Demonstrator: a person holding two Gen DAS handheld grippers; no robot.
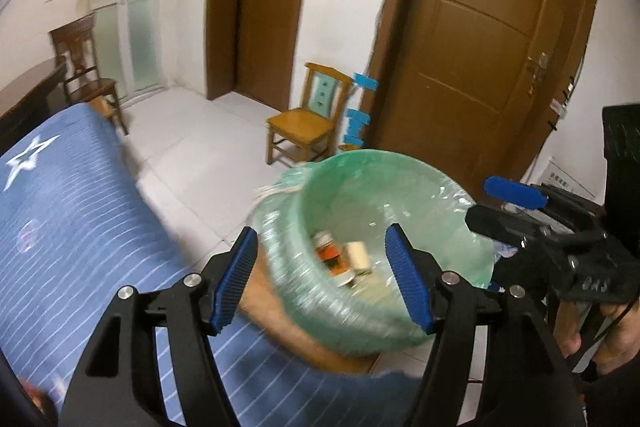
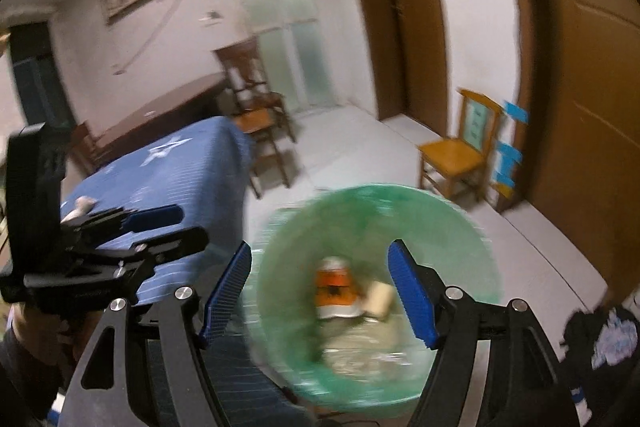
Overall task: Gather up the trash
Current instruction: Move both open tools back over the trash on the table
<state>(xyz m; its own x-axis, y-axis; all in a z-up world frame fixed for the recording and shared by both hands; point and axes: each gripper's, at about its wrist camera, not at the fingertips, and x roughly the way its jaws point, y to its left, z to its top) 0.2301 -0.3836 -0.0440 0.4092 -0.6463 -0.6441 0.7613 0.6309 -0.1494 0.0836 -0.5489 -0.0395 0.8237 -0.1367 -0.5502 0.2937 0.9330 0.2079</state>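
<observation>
Both hand-held grippers, left and right, gape empty above a green-lined bin holding an orange-labelled bottle, its print blurred.

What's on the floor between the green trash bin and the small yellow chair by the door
Nothing: bare pale floor tiles separate the bin from the chair, clearest in the right wrist view.

Below and just ahead of the left gripper stands the bin, with a can and a small box side by side in it. The bed lies to its left, the right gripper to its right. A chair stands beyond the bin, before the wall, beside a door.
</observation>
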